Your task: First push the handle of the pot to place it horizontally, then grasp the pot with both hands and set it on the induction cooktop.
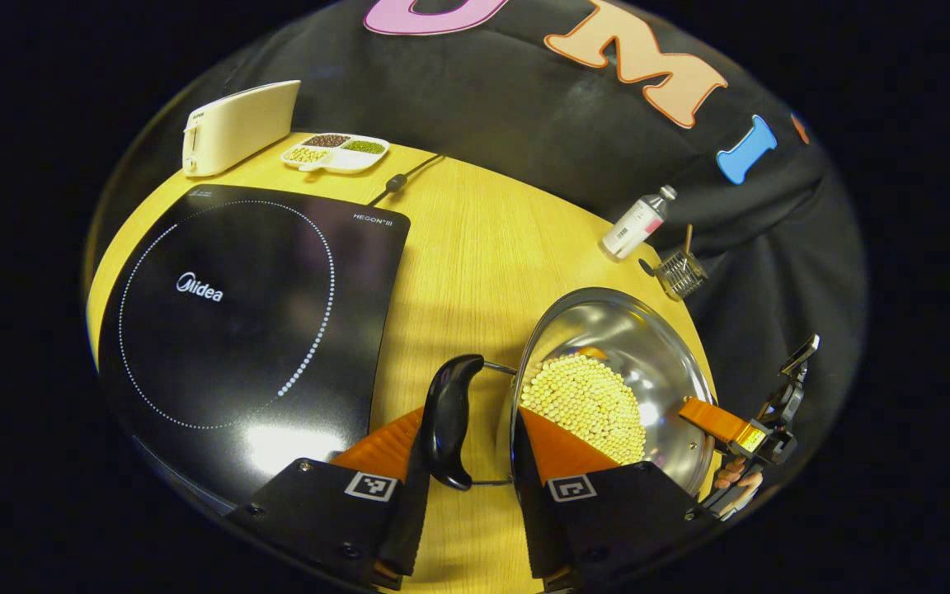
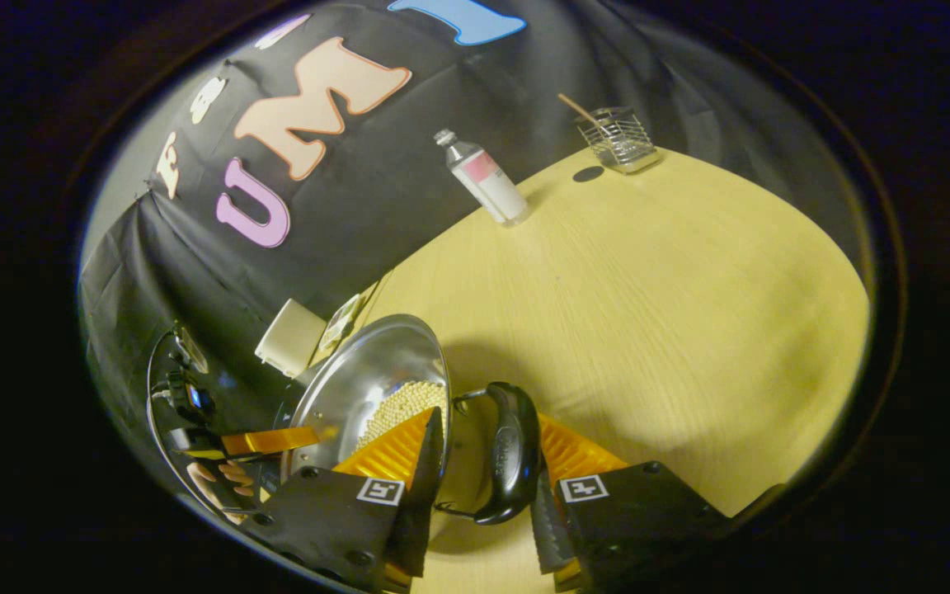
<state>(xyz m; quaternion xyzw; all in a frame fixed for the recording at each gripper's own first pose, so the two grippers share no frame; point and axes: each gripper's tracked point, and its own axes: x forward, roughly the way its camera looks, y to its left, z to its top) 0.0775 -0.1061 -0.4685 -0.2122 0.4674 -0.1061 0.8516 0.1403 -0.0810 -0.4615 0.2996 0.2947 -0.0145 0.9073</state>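
Left gripper view: both grippers' fingers point(image 1: 392, 450) straddle pot point(image 1: 656, 346) handles point(image 1: 450, 421) beside "Midea" cooktop point(image 1: 244, 305).

- The right gripper point(image 2: 479, 462) straddles the pot's rim: one finger reaches inside the bowl, the other sits outside the black side handle point(image 2: 512, 462).
- The jaws are not closed on the handle; a gap shows beside it.
- The steel pot point(image 2: 368, 371) holds pale yellow beans point(image 2: 405, 404) and rests on the wooden table point(image 2: 648, 313).
- The left gripper point(image 2: 269, 441), held by a hand point(image 2: 219, 483), reaches the pot's far rim.
- A bottle point(image 2: 483, 181) and a wire holder point(image 2: 617, 139) stand by the table's far edge.
- A white toaster point(image 2: 289, 337) stands behind the pot.
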